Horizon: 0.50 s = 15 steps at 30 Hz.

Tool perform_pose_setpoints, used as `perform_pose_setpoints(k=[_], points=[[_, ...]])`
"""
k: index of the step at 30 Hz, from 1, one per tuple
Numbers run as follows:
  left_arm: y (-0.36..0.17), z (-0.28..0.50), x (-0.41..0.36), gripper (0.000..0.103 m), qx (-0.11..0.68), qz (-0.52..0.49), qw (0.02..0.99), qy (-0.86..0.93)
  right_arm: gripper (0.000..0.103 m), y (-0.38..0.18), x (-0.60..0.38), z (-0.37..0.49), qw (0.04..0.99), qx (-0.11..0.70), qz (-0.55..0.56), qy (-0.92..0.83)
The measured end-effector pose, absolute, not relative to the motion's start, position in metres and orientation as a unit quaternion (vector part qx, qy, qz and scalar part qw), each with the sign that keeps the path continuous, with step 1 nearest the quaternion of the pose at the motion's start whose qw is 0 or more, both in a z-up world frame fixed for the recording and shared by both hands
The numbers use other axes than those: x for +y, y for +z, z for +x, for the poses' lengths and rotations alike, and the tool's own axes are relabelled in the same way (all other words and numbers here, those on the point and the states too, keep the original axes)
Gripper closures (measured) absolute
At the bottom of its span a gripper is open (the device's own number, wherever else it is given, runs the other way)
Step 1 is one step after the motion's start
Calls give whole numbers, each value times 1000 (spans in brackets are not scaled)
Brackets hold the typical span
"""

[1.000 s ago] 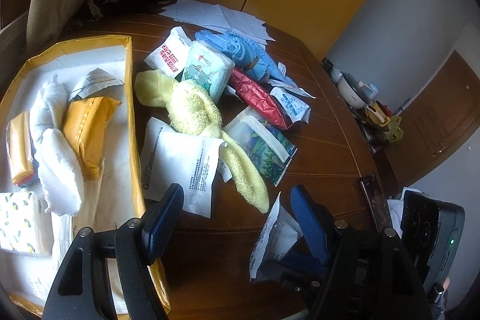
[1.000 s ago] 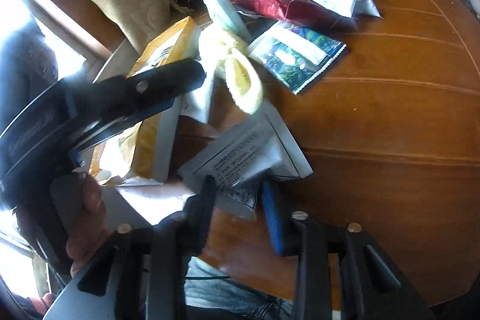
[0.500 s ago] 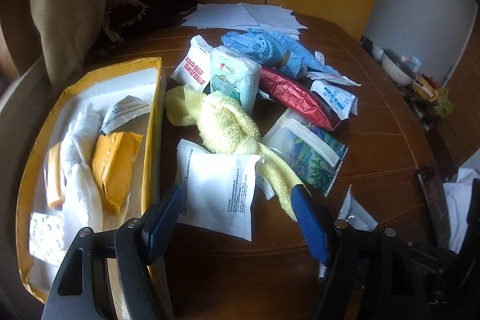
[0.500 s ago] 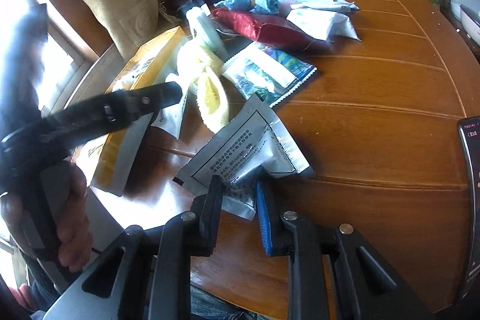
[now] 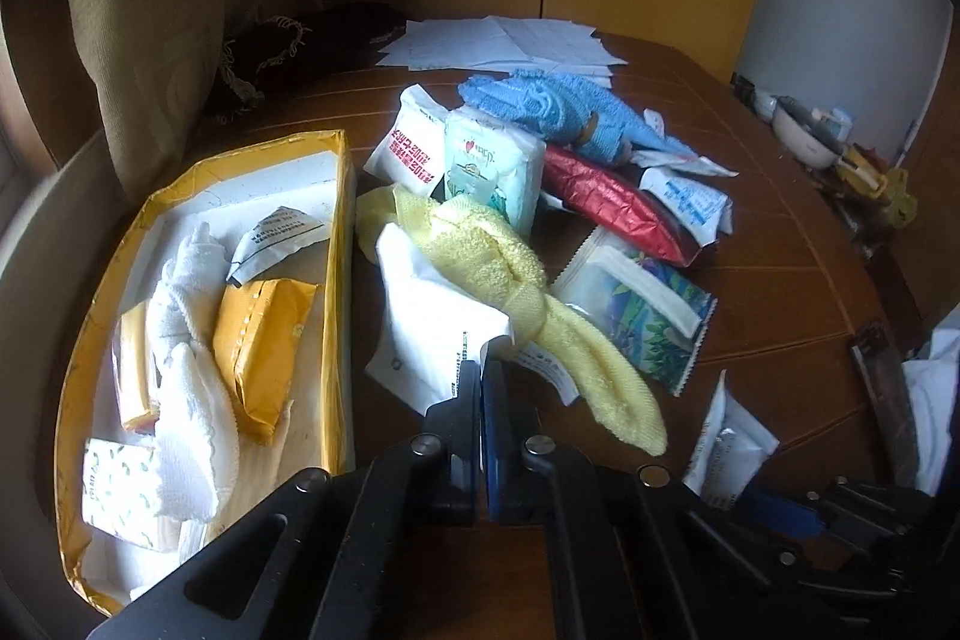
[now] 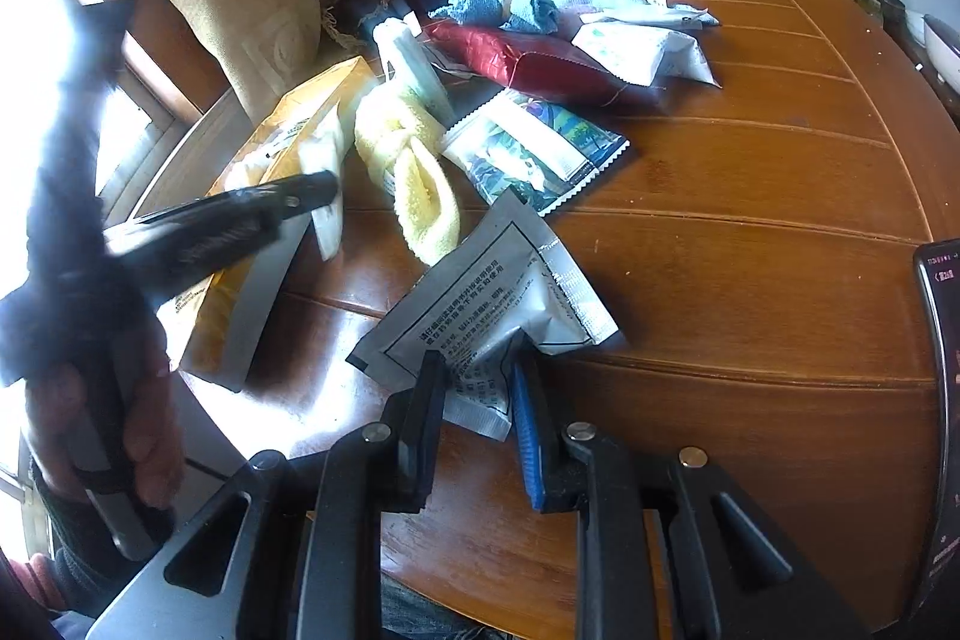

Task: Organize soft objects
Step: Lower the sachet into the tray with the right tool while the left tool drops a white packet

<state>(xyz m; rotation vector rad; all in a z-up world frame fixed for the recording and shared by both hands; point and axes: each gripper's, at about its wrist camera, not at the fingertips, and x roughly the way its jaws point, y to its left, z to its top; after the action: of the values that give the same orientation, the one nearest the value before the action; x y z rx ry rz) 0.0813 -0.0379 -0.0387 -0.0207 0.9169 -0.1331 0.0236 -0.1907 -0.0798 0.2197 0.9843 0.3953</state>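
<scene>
My left gripper [image 5: 482, 370] is shut on the near edge of a flat white packet [image 5: 438, 322] that lies beside the yellow box [image 5: 339, 244]. The box holds white cloths, orange packets and a small sachet. A yellow towel [image 5: 498, 274] lies over the packet's far side. My right gripper [image 6: 477, 376] is shut on a grey-white printed packet [image 6: 492, 310] at the table's near edge; it also shows in the left wrist view [image 5: 729, 445]. My left gripper shows in the right wrist view [image 6: 324, 187] by the box [image 6: 288, 124].
On the wooden table [image 5: 780, 292] lie a blue towel [image 5: 540, 106], a red pouch [image 5: 606, 202], a tissue pack [image 5: 489, 172], a white-red packet [image 5: 411, 148] and a printed sachet [image 5: 642, 304]. Papers [image 5: 504, 43] lie at the back. A phone [image 6: 942, 316] sits at the right edge.
My left gripper has moved forward and closed from wide open onto the white packet. My right gripper keeps its hold on the grey-white packet, which has shifted slightly.
</scene>
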Motion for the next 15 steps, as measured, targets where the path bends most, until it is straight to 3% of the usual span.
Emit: perform_pose_setpoints(k=[5,15], points=[[-17,63,-15,103,419,-88,898,-105,82,-76,-193,19,860,461,107,190],[-5,48,6,103,404,-138,895,-126,82,-70,-184,15,863,456,105,191]])
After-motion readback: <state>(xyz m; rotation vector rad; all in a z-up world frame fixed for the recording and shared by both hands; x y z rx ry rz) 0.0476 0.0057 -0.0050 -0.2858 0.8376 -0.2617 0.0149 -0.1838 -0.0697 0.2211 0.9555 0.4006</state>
